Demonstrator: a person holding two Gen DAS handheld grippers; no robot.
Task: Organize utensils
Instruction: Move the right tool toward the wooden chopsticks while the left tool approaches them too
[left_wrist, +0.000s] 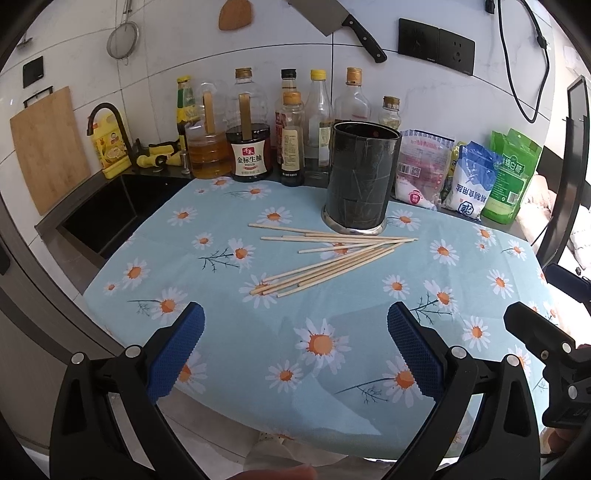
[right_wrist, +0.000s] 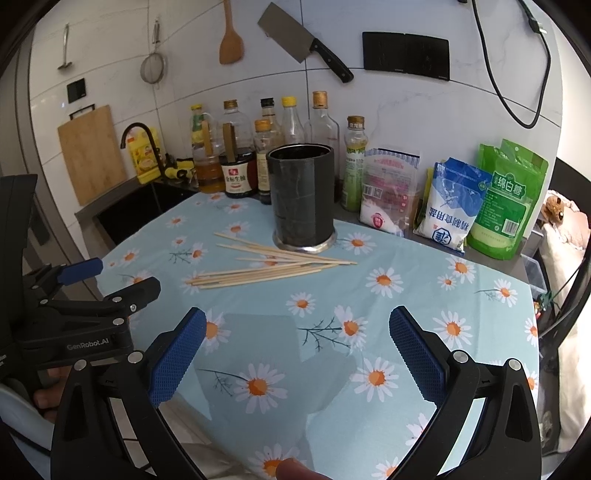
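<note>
Several loose wooden chopsticks (left_wrist: 332, 258) lie fanned on the daisy tablecloth (left_wrist: 258, 332), just in front of a dark cylindrical utensil holder (left_wrist: 360, 181) that stands upright and looks empty. They also show in the right wrist view: chopsticks (right_wrist: 273, 266), holder (right_wrist: 303, 199). My left gripper (left_wrist: 295, 347) is open and empty, hovering near the table's front edge, well short of the chopsticks. My right gripper (right_wrist: 297, 350) is open and empty too, to the right of the left one. The left gripper (right_wrist: 110, 280) shows at the left of the right wrist view.
Oil and sauce bottles (left_wrist: 251, 147) line the back behind the holder. Bags of salt and sugar (right_wrist: 480, 199) stand at the back right. A black sink (left_wrist: 99, 218) with a tap lies left of the table. A cutting board (left_wrist: 48, 147) leans on the wall.
</note>
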